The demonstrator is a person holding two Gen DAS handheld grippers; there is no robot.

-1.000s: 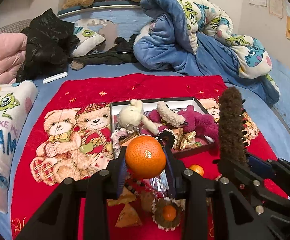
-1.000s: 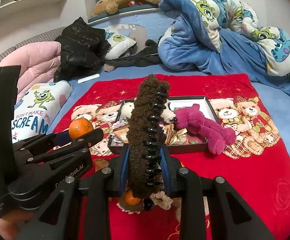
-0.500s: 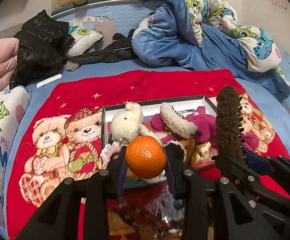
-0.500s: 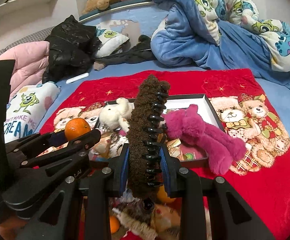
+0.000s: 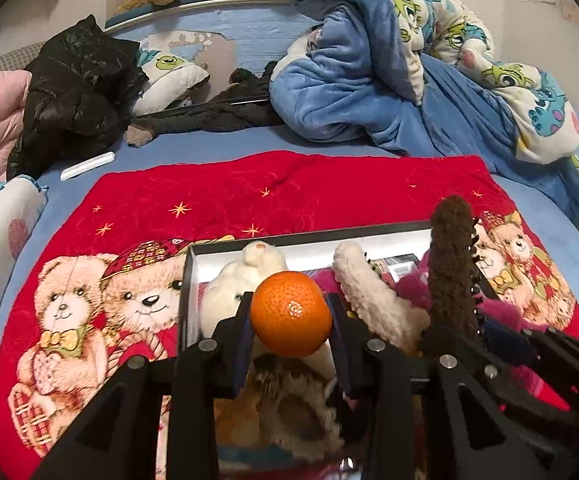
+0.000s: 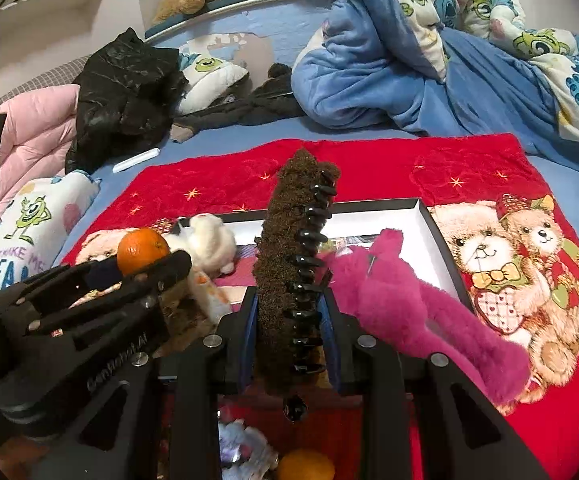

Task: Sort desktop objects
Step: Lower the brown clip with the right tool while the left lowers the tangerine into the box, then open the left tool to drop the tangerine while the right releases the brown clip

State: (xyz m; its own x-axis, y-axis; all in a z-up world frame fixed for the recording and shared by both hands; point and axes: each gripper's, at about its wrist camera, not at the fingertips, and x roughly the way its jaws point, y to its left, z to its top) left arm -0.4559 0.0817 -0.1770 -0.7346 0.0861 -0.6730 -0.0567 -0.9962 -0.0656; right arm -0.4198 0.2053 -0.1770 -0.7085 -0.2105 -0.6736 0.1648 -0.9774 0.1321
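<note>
Left gripper (image 5: 289, 320) clamps an orange (image 5: 290, 313) between its fingers, held above the white plush (image 5: 229, 280) at the near-left of the black box (image 5: 187, 280). Right gripper (image 6: 289, 320) squeezes a fuzzy brown hair claw (image 6: 289, 264), upright, above the box beside the pink plush (image 6: 409, 308).

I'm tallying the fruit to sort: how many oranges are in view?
2. One orange is gripped in the left gripper over the box; another orange lies on the red blanket under the right gripper. Clutter may hide more.
</note>
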